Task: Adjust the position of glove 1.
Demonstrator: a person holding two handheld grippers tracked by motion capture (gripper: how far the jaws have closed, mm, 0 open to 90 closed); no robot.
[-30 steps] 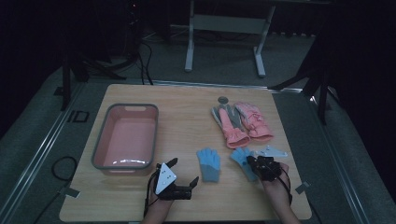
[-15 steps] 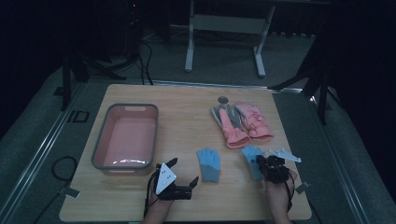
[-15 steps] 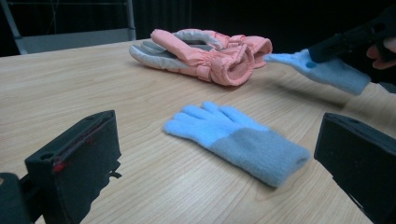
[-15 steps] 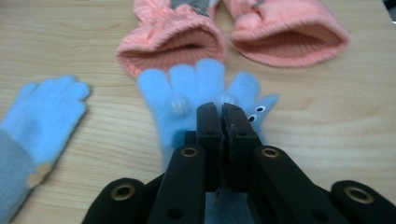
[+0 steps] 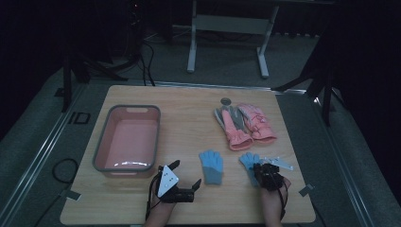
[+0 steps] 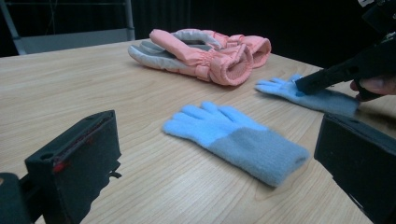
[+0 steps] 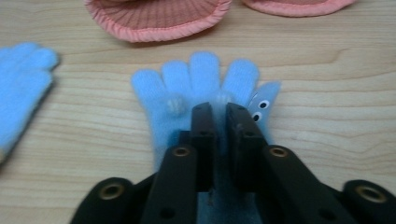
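Two light blue knit gloves lie near the table's front edge. The middle blue glove [image 5: 211, 166] [image 6: 233, 135] lies flat, fingers pointing away, in front of my left gripper [image 5: 185, 174] [image 6: 219, 142], which is open and not touching it. My right gripper [image 5: 261, 169] [image 7: 220, 116] is shut on the palm of the right blue glove [image 5: 247, 160] [image 7: 187, 88], with fabric pinched between its jaws. That glove carries small toy eyes [image 7: 259, 109] on its thumb side. In the left gripper view the right gripper [image 6: 322, 79] presses down on the same glove [image 6: 280, 88].
A pair of pink and grey winter gloves [image 5: 242, 123] [image 6: 205, 53] lies behind the blue ones. A small round grey disc [image 5: 225, 100] sits beyond them. A pink bin [image 5: 101, 142] with a grey rim stands at the left, close to my left hand.
My right gripper has shifted slightly sideways over the right blue glove. The left gripper has not moved.
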